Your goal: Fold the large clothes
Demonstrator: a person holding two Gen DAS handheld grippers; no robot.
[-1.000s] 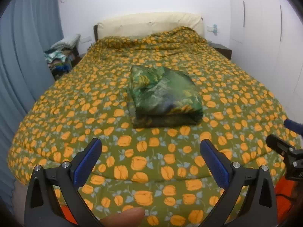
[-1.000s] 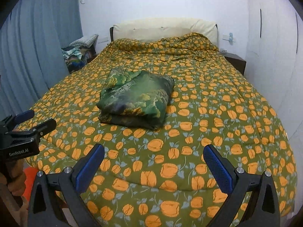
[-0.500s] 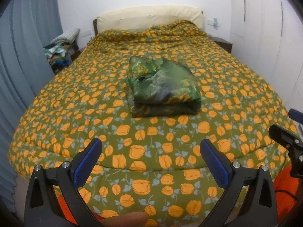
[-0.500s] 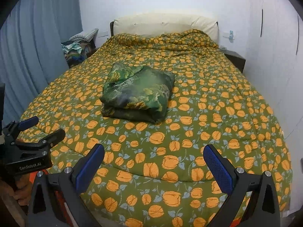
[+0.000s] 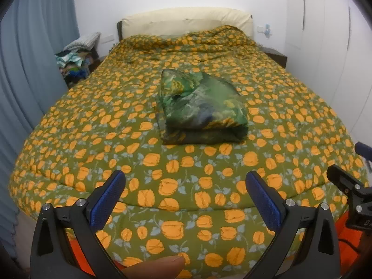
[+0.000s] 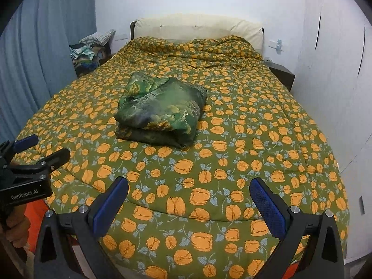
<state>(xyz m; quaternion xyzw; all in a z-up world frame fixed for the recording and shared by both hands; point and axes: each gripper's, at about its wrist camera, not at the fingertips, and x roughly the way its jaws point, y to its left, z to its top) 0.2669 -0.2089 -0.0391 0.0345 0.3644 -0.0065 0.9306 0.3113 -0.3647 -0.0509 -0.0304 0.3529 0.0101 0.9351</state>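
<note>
Item: folded green patterned garment (image 5: 201, 108), a compact stacked bundle lying mid-bed on the orange-flowered quilt (image 5: 176, 174), well apart from both tools. Left gripper (image 5: 184, 197): jaws spread wide, holding nothing, above the quilt's foot end. Right gripper (image 6: 188, 201): jaws likewise wide, empty, beside the left. Surroundings: cream headboard (image 6: 197, 30), blue curtain (image 5: 25, 69), clothes pile (image 6: 89, 57) beside the bed.

Light: even, soft, indoor; nothing is casting hard shadows.
Edges: fisheye view is bending walls (image 5: 325, 34), corners darkening.
Focus: mostly sharp.
</note>
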